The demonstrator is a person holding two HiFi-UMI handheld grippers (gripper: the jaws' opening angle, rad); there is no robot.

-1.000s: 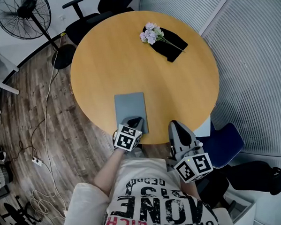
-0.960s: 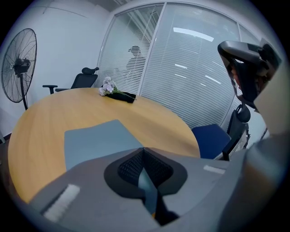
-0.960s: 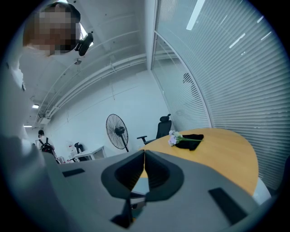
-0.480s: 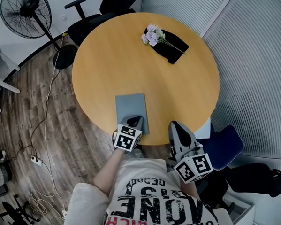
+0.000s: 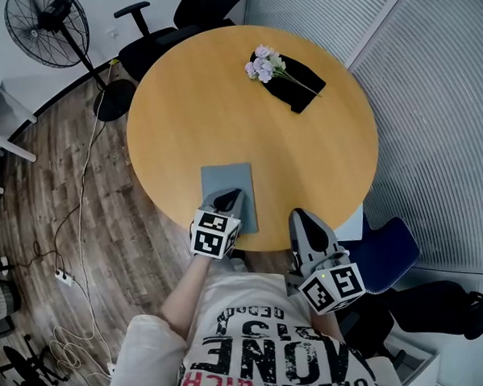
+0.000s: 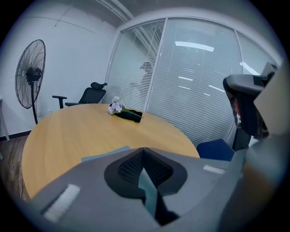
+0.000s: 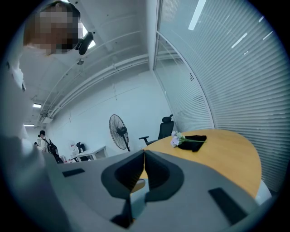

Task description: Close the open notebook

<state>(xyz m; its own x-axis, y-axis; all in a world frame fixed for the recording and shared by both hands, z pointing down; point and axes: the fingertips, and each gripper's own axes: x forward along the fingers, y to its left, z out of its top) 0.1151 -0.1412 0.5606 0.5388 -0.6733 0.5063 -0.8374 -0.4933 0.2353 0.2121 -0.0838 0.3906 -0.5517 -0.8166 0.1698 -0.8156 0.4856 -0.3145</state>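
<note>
Upper left of the head view: standing fan (image 5: 46, 16) on the wood floor, with a black office chair (image 5: 157, 37) just right of it, behind the worktop. Loose cables (image 5: 69, 278) trail down the left edge of the frame.

Centre: round wooden worktop (image 5: 222, 106). The notebook (image 5: 224, 179) lies on it, closed, grey cover up, flat, near the lower rim and slightly left of centre.

Left tool (image 5: 229, 197): its tips sit over the notebook's lower right part. The left gripper view shows the jaws pressed together with nothing between them and a strip of grey cover just beyond. Contact with the cover cannot be made out from either view.

Top centre right: a small bunch of pale flowers (image 5: 262, 62) resting on a black cloth (image 5: 296, 80), well apart from the notebook.

Right tool (image 5: 299, 219): at the worktop's lower rim, right of the notebook and clear of it. The right gripper view shows the jaws fully together, empty, pointing across the worktop toward the flowers.

Lower right: blue chair (image 5: 386, 246) beside the worktop, in front of the slatted blinds (image 5: 439, 118).
</note>
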